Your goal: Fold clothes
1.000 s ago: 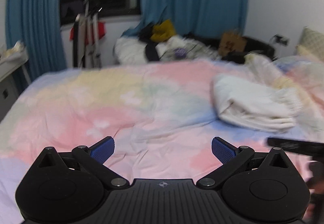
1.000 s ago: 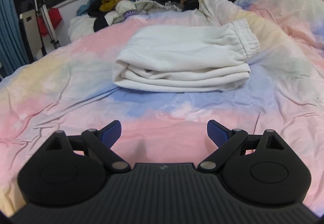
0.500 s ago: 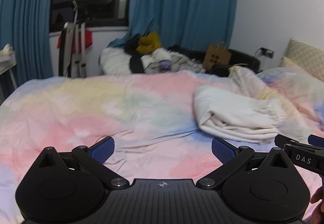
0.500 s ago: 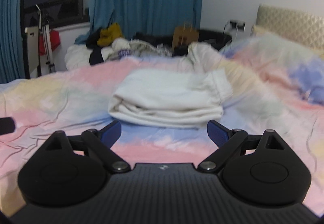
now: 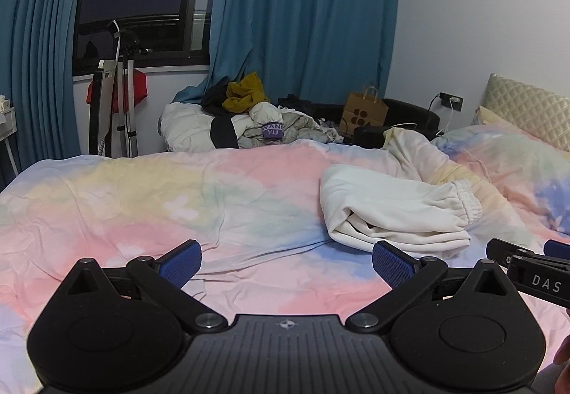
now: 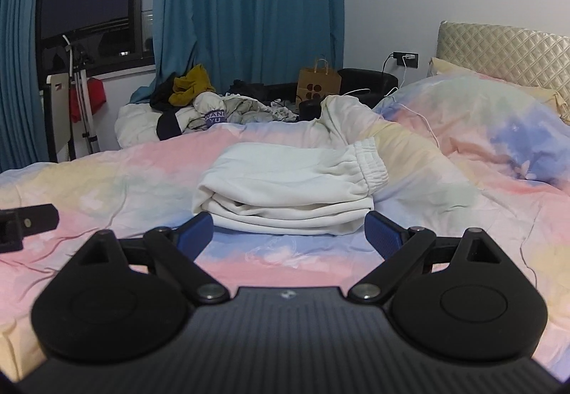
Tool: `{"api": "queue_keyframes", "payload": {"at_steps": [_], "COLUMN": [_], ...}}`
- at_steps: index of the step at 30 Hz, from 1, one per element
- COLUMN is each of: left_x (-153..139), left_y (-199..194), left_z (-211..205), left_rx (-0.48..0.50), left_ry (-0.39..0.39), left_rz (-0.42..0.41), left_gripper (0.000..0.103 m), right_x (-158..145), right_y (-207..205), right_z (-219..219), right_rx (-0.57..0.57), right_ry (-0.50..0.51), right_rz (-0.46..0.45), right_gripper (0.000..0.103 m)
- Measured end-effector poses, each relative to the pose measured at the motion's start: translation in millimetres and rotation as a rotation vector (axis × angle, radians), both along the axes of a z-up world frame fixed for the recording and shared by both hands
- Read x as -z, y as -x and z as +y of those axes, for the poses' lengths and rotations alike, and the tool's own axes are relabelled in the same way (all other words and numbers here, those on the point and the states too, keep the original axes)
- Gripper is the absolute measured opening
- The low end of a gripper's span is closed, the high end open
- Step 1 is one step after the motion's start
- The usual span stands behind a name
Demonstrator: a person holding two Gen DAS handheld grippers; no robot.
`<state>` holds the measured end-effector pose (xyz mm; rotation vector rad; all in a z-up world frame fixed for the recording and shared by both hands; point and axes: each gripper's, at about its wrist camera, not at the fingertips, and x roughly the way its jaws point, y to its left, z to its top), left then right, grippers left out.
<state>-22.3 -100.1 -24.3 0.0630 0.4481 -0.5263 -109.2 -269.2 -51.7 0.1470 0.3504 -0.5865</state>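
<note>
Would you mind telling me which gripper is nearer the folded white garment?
Right. The right gripper sits directly before the folded white garment; the left gripper is off to its left.

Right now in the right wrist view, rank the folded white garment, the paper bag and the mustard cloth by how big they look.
1. Folded white garment, largest, though nearest the camera.
2. Paper bag and mustard cloth look alike; not ranked.

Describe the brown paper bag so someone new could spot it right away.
Look past the pastel bed to the clothes pile under the blue curtains. The paper bag stands upright right of it, the only thing with handles and dark dots.
</note>
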Motion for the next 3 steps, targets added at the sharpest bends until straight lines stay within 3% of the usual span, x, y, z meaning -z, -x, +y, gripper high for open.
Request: {"api": "queue_keyframes", "payload": {"at_steps": [3], "left_x": [-0.9], "left_y": [0.5], "left_z": [2.4], "left_rx": [0.005], "left_ry": [0.002], "left_rz": [0.001], "left_gripper": [0.103], "right_x": [1.8], "right_y": [-0.5], "right_z": [3.1], "right_rx": [0.001], "right_ry": [0.006], "right_rz": [0.005], "right_gripper": [0.093]}}
